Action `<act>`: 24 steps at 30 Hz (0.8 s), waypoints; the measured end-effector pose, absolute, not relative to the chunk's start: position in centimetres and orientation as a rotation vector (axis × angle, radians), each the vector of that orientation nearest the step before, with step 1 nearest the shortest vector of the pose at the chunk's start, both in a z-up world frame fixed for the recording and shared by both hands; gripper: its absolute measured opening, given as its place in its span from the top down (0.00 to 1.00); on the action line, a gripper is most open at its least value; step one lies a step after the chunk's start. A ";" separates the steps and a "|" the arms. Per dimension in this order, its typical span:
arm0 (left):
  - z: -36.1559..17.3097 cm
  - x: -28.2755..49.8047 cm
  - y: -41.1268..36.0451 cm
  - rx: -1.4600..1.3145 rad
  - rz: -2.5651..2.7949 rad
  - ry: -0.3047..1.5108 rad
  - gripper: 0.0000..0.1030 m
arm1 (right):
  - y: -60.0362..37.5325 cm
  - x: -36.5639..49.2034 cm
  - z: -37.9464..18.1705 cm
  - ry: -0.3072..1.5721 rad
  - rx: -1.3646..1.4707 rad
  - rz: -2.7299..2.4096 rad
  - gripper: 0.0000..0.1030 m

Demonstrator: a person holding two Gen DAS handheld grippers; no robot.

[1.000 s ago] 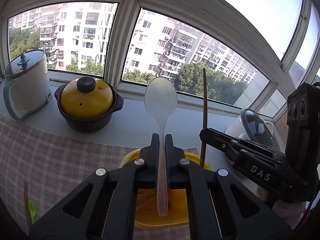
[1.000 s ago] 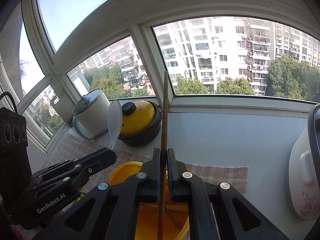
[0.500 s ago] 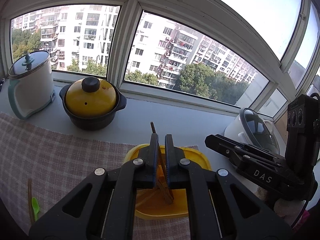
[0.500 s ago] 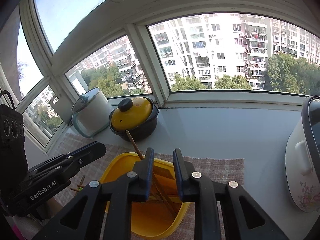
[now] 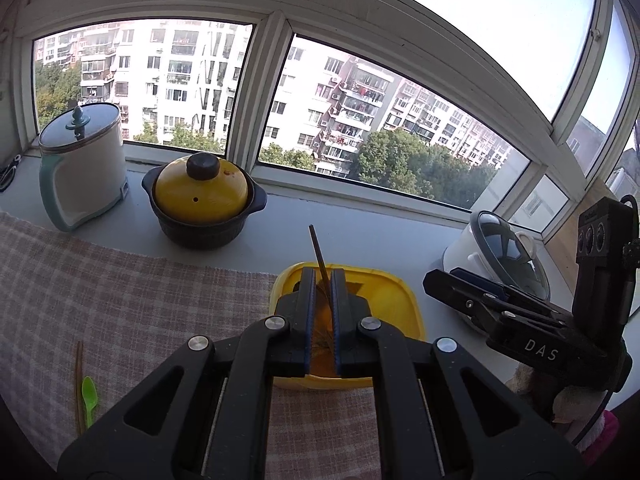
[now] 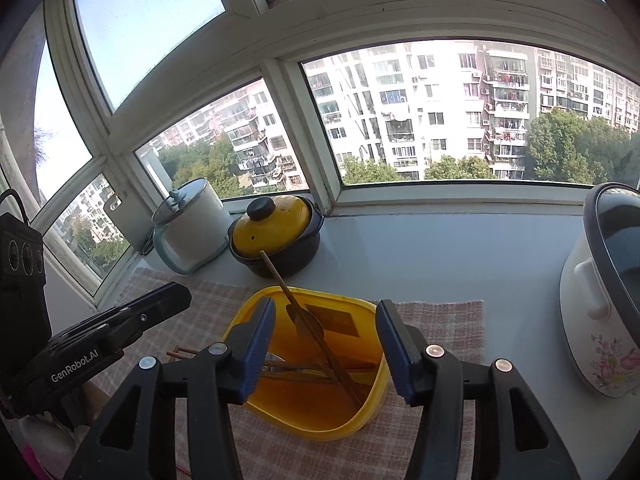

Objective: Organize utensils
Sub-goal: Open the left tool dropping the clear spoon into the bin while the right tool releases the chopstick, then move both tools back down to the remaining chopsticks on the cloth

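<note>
A yellow bin sits on the checked cloth and holds brown chopsticks, a spoon and metal utensils. One chopstick leans out over the bin's far rim; it also shows in the left wrist view as the chopstick behind my jaws. My right gripper hovers above the bin, its jaws opening wide with nothing between the pads. My left gripper is shut and empty over the bin's near left side. A green spoon and a pair of chopsticks lie on the cloth at the left.
On the sill stand a black pot with a yellow lid and a white and teal kettle. A white rice cooker stands to the right of the bin. The checked cloth covers the counter up to the windows.
A second ago my left gripper held a pale spoon upright and my right held a chopstick. Both now lie in the bin. The right jaws have spread and both grippers have drawn back.
</note>
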State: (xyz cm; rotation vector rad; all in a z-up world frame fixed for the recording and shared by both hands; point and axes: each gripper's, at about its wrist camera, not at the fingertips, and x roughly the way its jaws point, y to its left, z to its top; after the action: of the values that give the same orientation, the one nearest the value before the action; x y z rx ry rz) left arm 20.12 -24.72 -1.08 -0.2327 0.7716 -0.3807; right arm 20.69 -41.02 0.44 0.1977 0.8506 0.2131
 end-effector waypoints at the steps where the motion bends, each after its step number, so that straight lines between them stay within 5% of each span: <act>1: -1.0 19.8 -24.4 -0.232 -0.380 0.770 0.94 | -40.9 20.4 0.5 0.849 0.199 0.213 0.42; 2: -0.8 19.4 -24.0 -0.231 -0.380 0.767 0.92 | -40.7 20.0 0.6 0.848 0.202 0.216 0.38; 4: -0.5 18.7 -23.2 -0.228 -0.378 0.759 0.70 | -40.3 19.3 0.7 0.845 0.204 0.226 0.33; 6: -0.3 17.9 -22.2 -0.226 -0.369 0.745 0.63 | -39.8 18.6 0.8 0.840 0.192 0.234 0.31; 24: -1.3 13.9 -11.5 -0.220 -0.274 0.793 0.63 | -34.7 13.1 1.8 0.762 0.069 0.339 0.01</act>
State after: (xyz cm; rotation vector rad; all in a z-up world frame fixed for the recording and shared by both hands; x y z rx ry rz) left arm 13.87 -11.49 -1.30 -0.2203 0.7930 -0.2742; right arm 13.09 -34.74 1.83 0.0690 0.7624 0.3388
